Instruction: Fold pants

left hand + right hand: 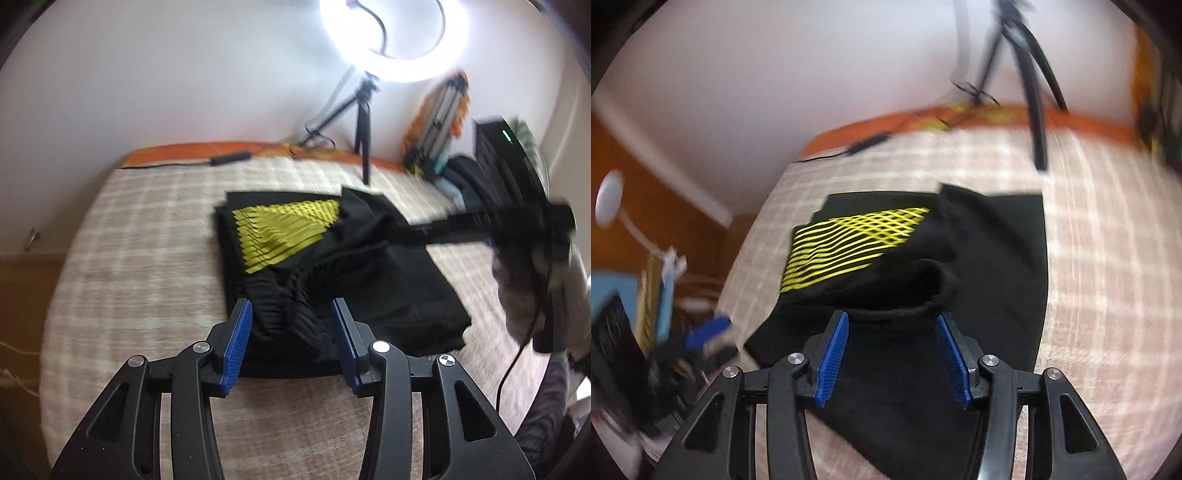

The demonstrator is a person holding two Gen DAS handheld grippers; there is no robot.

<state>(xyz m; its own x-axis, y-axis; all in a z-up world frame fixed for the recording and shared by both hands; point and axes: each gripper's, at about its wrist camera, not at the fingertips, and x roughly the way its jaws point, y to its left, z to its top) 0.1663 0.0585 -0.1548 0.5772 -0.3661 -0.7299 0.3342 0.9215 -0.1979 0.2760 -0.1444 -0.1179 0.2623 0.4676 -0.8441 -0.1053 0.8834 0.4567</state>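
Note:
Black pants (388,280) with a yellow lattice panel (288,229) lie folded on a beige checked bedspread (147,240). My left gripper (291,317) hangs low over their near end. Its blue pads (238,343) stand apart, and the bunched elastic waistband (291,295) lies loose between them. In the right wrist view my right gripper (892,328) is open just above the black cloth (997,258), nothing pinched; the yellow panel (857,240) lies ahead to the left. A hand (524,288) with the right tool is blurred at the right.
A ring light (391,37) on a tripod (364,147) stands at the bed's far edge by the white wall. A black adapter with cable (229,158) lies on the orange edge. Clutter (436,122) is piled at the back right. The bed drops off at the left.

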